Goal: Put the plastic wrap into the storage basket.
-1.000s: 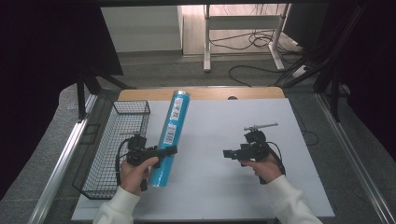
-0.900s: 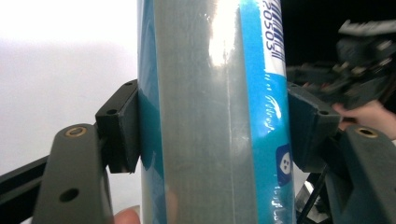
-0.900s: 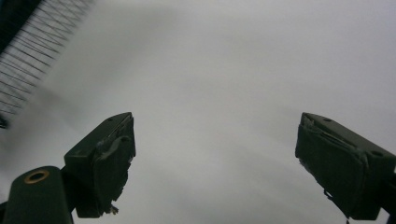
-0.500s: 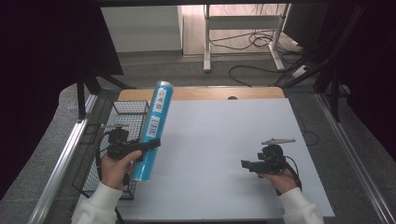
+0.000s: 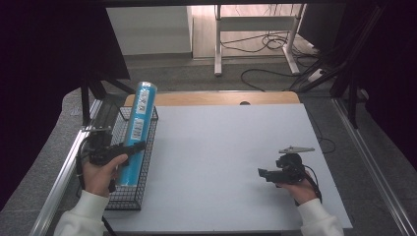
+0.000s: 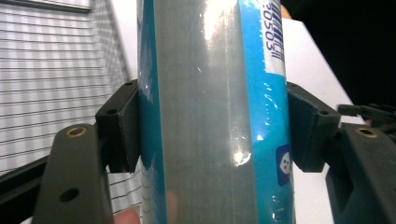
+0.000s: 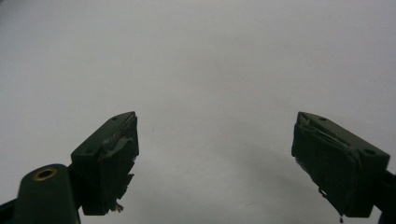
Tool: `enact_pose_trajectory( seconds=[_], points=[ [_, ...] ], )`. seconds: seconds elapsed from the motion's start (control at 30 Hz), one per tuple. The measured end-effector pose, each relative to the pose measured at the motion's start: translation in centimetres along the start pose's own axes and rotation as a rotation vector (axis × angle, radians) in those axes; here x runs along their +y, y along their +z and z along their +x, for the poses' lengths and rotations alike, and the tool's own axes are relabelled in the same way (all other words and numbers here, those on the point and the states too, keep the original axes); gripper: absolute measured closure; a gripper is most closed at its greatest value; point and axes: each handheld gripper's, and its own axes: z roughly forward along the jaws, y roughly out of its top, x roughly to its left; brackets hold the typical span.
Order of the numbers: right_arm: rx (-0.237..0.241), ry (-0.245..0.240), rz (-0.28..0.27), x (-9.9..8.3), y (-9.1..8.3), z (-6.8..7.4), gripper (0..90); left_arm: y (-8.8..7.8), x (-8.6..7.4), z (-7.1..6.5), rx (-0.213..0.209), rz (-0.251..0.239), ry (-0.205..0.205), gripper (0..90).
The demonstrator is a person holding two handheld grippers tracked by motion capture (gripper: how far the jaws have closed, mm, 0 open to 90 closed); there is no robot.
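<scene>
high view: left hand-held gripper (image 5: pixel 129 149) clamps blue tube (image 5: pixel 136 132) over wire basket (image 5: pixel 129 196).

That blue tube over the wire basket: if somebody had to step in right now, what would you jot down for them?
Left hand-held gripper: shut on the blue tube, pads pressed on both its sides.
Right hand-held gripper: open, nothing between its jaws, which have just been closing a little; low over the bare white table, at the right.
Tube: held tilted above the wire basket at the table's left edge, top end leaning away from the person.
Done: tube picked up and brought over the basket.
Left: probably lower it into the basket and let go.
</scene>
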Motion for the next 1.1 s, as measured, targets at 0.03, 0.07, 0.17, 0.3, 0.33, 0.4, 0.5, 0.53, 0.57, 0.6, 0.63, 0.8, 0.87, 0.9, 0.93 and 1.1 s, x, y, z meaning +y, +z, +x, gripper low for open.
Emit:
enact_pose_trajectory(
  seconds=[0.03, 0.07, 0.17, 0.3, 0.33, 0.4, 0.5, 0.53, 0.57, 0.6, 0.63, 0.8, 0.87, 0.9, 0.93, 1.1],
  points=[
    [0.000, 0.001, 0.003, 0.0, 0.0, 0.0, 15.3, -0.2, 0.0, 0.3, 0.009, 0.001, -0.001, 31.8],
    [-0.003, -0.001, -0.001, 0.0, 0.1, 0.0, 15.3, -0.3, 0.0, 0.5, 0.016, 0.000, -0.005, 31.8],
    [-0.006, -0.006, 0.005, -0.1, 0.2, 0.1, 15.3, -0.5, 0.0, 1.2, 0.038, -0.004, -0.017, 31.8],
    [-0.015, -0.011, 0.015, -0.2, 0.3, 0.1, 15.3, -0.6, 0.0, 2.0, 0.063, 0.001, -0.032, 31.8],
    [-0.015, -0.010, 0.016, -0.2, 0.3, 0.1, 15.3, -0.6, 0.0, 2.2, 0.070, 0.004, -0.033, 31.8],
    [-0.016, -0.009, 0.014, -0.2, 0.3, 0.1, 15.3, -0.6, 0.0, 2.5, 0.081, 0.007, -0.038, 31.8],
    [-0.014, -0.010, 0.013, -0.2, 0.3, 0.1, 15.3, -0.5, 0.0, 2.9, 0.104, 0.011, -0.042, 31.8],
    [-0.016, -0.012, 0.016, -0.2, 0.3, 0.1, 15.3, -0.5, 0.1, 3.0, 0.113, 0.014, -0.043, 31.8],
    [-0.019, -0.016, 0.017, -0.2, 0.3, 0.1, 15.3, -0.4, 0.1, 3.1, 0.124, 0.018, -0.040, 31.8],
    [-0.019, -0.016, 0.016, -0.2, 0.3, 0.2, 15.3, -0.3, 0.1, 3.2, 0.135, 0.022, -0.039, 31.8],
    [-0.018, -0.015, 0.017, -0.2, 0.3, 0.2, 15.3, -0.1, 0.1, 3.3, 0.144, 0.024, -0.040, 31.8],
    [-0.019, -0.014, 0.018, -0.2, 0.3, 0.2, 15.3, 0.5, 0.1, 3.8, 0.174, 0.040, -0.043, 31.8],
    [-0.017, -0.015, 0.018, -0.2, 0.3, 0.1, 15.3, 0.8, 0.1, 4.0, 0.194, 0.049, -0.040, 31.8],
    [-0.017, -0.015, 0.017, -0.2, 0.3, 0.2, 15.3, 1.1, 0.1, 4.2, 0.209, 0.057, -0.042, 31.8],
    [-0.017, -0.018, 0.016, -0.2, 0.3, 0.2, 15.3, 1.3, 0.1, 4.3, 0.217, 0.060, -0.040, 31.8],
    [-0.022, -0.021, 0.019, -0.3, 0.4, 0.1, 15.3, 1.8, -0.1, 4.8, 0.240, 0.080, -0.047, 31.8]
  ],
)
